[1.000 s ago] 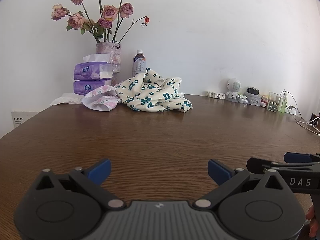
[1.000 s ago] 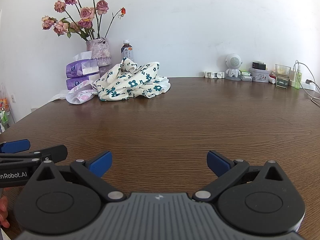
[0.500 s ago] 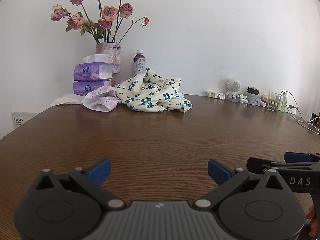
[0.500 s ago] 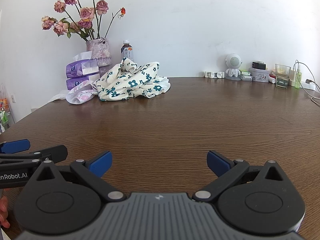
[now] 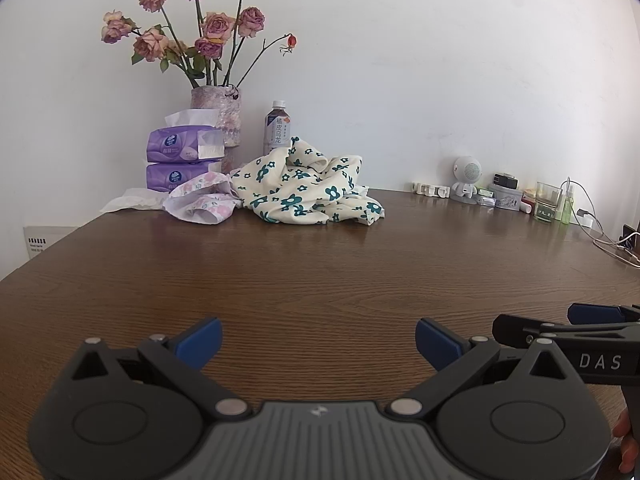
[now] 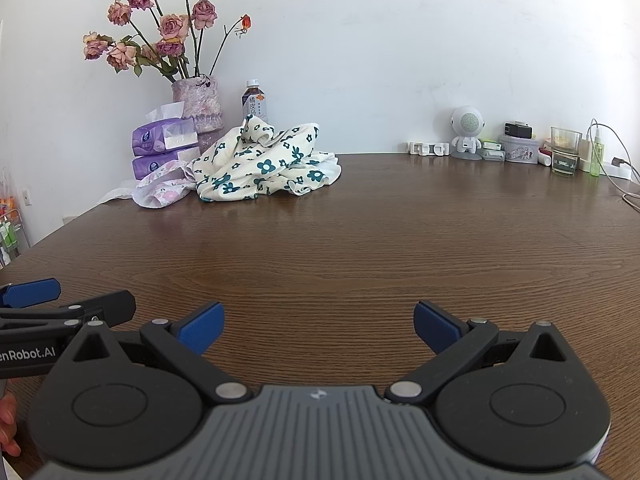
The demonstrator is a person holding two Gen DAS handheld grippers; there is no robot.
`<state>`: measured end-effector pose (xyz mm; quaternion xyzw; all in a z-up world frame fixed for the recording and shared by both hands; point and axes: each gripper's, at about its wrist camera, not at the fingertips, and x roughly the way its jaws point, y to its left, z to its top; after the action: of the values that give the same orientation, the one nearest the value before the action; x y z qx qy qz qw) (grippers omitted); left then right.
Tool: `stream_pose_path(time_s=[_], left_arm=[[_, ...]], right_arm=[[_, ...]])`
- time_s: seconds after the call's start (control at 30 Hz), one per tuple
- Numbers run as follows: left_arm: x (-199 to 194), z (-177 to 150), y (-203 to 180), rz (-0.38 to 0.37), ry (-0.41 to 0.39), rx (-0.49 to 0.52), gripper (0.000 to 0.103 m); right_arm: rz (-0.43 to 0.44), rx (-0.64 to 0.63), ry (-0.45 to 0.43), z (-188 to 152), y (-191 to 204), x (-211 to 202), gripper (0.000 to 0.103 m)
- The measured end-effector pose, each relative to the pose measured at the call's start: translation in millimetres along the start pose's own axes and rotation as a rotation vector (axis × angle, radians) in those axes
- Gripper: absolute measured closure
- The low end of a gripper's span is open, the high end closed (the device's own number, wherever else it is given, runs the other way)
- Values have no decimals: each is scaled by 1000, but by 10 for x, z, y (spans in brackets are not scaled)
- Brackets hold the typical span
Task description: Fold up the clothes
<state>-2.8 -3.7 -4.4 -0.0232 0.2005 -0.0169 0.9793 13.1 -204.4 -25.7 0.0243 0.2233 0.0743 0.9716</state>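
With their blue pads spread wide and holding nothing, the left gripper (image 5: 318, 340) and right gripper (image 6: 318, 324) hovered side by side over the near edge of the table (image 5: 320, 272), seemingly poised to reach. The floral garment (image 5: 308, 192) lay crumpled well apart at the far left, beside the tissue packs (image 5: 182, 160), its shape and hems impossible to make out.

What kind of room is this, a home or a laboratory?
Most likely a home: a wooden table against a white wall holds a vase of dried roses, tissue packs, a drink bottle and a crumpled floral garment.
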Motion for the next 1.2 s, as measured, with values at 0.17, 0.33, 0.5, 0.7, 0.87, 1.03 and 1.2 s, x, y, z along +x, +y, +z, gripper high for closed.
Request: stream_pose_path(time_s=[0.17, 0.33, 0.5, 0.7, 0.87, 1.03, 1.2], left_arm=[[-1, 7, 2, -1, -1, 1, 0], [-7, 7, 0, -1, -4, 5, 0], [-5, 10, -2, -1, -6, 9, 0], [-12, 8, -9, -21, -9, 19, 0], [-15, 4, -13, -21, -11, 22, 0], [-16, 4, -13, -23, -11, 23, 0], [-12, 6, -7, -24, -11, 21, 0]], right_arm=[[1, 2, 0, 2, -5, -2, 0], [1, 2, 0, 6, -14, -6, 0], [-1, 1, 0, 8, -8, -5, 0], [-1, 0, -1, 8, -9, 0, 0], [-2, 0, -1, 4, -9, -1, 0], [-2, 0, -2, 3, -7, -3, 0], [-2, 0, -3, 5, -10, -6, 0]])
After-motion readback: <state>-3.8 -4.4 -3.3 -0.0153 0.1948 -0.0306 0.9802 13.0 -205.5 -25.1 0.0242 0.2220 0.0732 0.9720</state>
